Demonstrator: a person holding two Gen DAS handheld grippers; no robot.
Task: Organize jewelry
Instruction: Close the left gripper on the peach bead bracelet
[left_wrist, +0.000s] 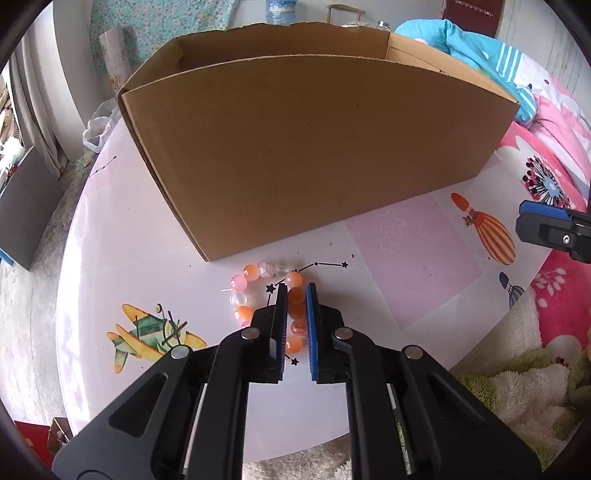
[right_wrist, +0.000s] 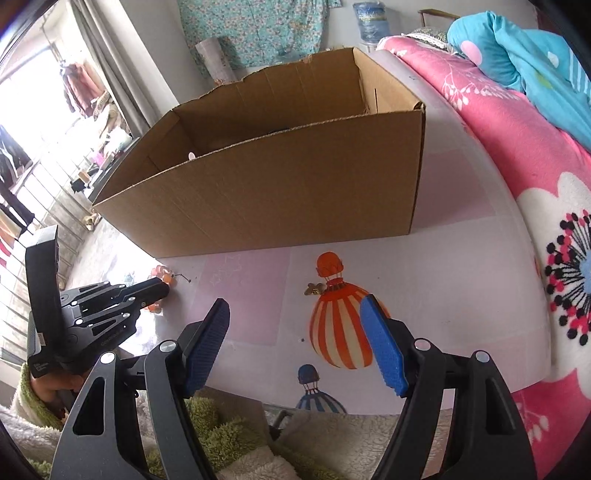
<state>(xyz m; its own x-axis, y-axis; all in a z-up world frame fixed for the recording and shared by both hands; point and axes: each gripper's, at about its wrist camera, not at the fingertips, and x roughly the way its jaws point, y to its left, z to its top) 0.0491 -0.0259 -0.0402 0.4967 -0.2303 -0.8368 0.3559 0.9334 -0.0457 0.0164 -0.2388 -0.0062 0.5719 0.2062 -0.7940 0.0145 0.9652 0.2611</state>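
A bracelet (left_wrist: 251, 271) of orange, pink and clear beads lies on the table just in front of the cardboard box (left_wrist: 295, 147). My left gripper (left_wrist: 296, 291) is shut on its orange beads, with the blue pads pressed on either side. In the right wrist view the same bracelet (right_wrist: 162, 273) shows at the tip of the left gripper (right_wrist: 162, 290). My right gripper (right_wrist: 295, 306) stands open above the table with nothing between its pads. A small gold charm (right_wrist: 313, 289) lies just beyond it on the balloon print.
The open box (right_wrist: 277, 184) fills the far side of the round printed table (left_wrist: 406, 240). A pink flowered blanket (right_wrist: 517, 166) borders the right side, and a fluffy green and white cloth (right_wrist: 229, 424) lies at the near edge.
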